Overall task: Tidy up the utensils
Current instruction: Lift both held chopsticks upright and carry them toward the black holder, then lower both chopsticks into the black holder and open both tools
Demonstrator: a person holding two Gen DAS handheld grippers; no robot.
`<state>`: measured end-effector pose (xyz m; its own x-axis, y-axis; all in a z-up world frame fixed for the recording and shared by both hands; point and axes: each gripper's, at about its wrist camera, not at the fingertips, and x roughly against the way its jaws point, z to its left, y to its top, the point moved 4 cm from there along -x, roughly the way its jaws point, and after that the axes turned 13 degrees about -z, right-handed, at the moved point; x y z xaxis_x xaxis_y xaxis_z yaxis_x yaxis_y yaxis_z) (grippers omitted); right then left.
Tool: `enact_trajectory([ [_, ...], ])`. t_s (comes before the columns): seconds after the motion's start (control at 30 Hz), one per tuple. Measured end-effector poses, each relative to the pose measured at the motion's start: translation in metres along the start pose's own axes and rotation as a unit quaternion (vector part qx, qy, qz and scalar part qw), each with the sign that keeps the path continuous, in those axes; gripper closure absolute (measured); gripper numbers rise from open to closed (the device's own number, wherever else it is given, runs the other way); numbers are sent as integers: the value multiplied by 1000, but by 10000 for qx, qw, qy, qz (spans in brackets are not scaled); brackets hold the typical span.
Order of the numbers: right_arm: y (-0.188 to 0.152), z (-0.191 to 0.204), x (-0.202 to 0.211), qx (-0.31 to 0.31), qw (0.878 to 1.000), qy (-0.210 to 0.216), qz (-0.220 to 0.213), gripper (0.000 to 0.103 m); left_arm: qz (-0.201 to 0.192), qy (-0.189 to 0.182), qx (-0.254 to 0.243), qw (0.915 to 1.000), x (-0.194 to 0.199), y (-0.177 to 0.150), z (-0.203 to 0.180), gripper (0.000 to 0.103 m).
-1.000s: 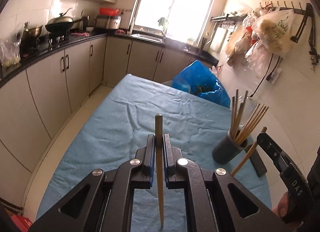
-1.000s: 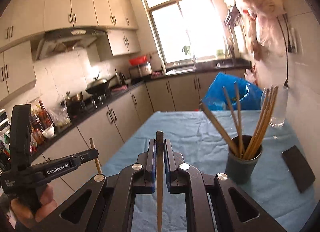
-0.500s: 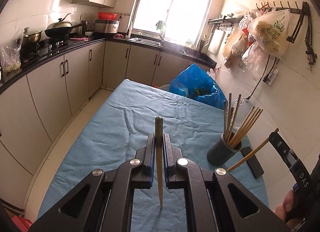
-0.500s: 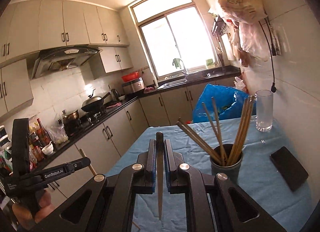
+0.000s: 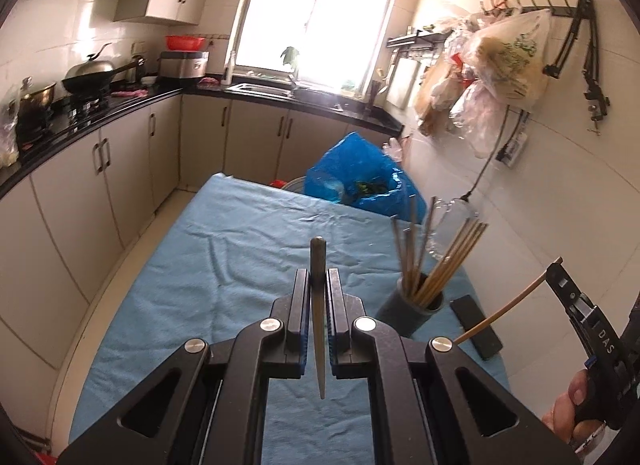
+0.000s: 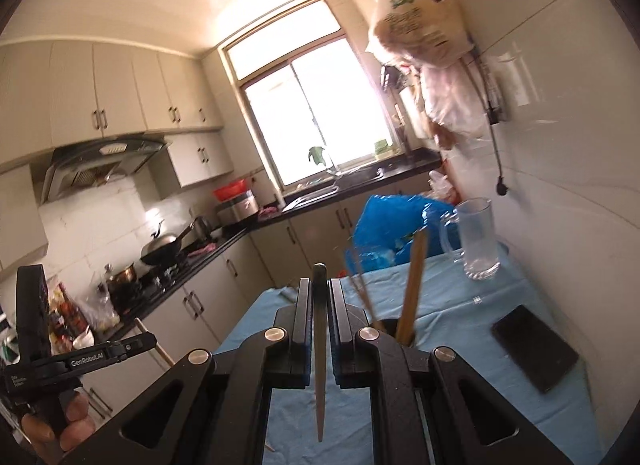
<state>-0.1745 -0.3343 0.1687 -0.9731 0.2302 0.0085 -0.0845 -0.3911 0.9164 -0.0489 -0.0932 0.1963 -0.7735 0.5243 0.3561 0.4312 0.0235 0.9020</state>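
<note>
— Chopsticks, one in each claw. The left gripper [image 5: 318, 289] is clamped tight on a chopstick [image 5: 318, 329], blunt end forward past the fingertips, thin end hanging back between the arms.

— And the other hand?

— Same grip. The right gripper [image 6: 319, 297] is closed on its own chopstick [image 6: 319, 349], held the same way, above the near part of the table.

— Where are the rest?

— Standing in a dark holder [image 5: 410, 311] on the blue tablecloth [image 5: 224, 265], leaning every which way. It sits just ahead and right of the left claw. From the right claw's side the holder [image 6: 394, 331] is half hidden behind the fingers.

— Anything close by?

— A black phone [image 6: 534, 347] lies flat to the holder's right, a glass mug [image 6: 478, 241] stands further back by the wall, and a blue bag [image 5: 360, 185] sits at the far end.
</note>
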Motion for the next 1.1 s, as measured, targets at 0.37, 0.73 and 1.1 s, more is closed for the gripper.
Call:
enact_trajectory([
  [0.37,54,-32,13,-46,9984,-258,-493,95,-137,-645,-193,9976,-6,45,-73,96],
  [0.73,96,-49,-11,-75,9967,-398,-708,95,-408,-866,-412,9946,-33,86,-136,96],
  [1.1,82,-63,-58,20,9973,-580,-448,95,-195,-649,-372,9970,-91,65,-137,96],
])
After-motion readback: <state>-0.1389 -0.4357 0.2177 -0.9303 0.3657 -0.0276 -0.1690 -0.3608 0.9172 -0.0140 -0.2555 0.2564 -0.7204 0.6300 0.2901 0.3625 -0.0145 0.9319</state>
